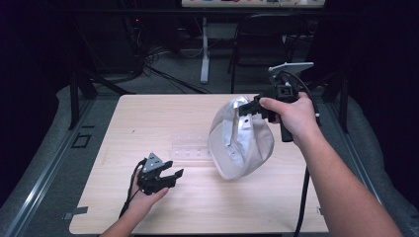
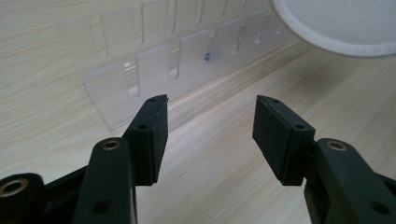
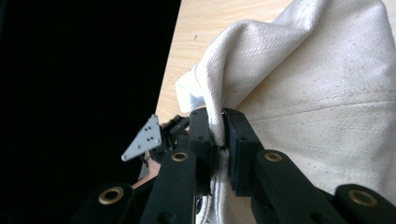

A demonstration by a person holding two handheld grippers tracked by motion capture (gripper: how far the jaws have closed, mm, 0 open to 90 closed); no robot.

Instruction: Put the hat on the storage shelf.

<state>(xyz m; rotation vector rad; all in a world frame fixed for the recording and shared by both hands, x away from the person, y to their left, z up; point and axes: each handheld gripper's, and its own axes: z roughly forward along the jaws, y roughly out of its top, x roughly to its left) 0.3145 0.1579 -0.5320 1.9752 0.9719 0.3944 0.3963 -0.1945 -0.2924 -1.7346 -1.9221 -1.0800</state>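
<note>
While the right gripper (image 1: 248,109) pinches a fold of the white cloth hat (image 1: 240,138) and holds it up over the right half of the table (image 1: 148,113), the left gripper (image 1: 170,175) rests low near the front edge with its jaws spread and nothing between them. In the right gripper view the two black jaws are closed tight on a ridge of the fabric (image 3: 299,84), which bunches where they bite and drapes away past them. From the high view the hat hangs downward from that pinch, its long axis running down and slightly toward the person, the lower rim close to the tabletop — whether it touches the wood is hard to say.

From the open left jaws the hat lies ahead and to the right; its rounded rim (image 2: 336,28) shows at the upper right of the left gripper view. Directly ahead of those jaws lies a clear plastic slotted piece (image 2: 163,60), flat on the wood and faint in the high view (image 1: 190,147). The hat's far side and its inside are hidden, and what the plastic piece is for cannot be made out.
</note>
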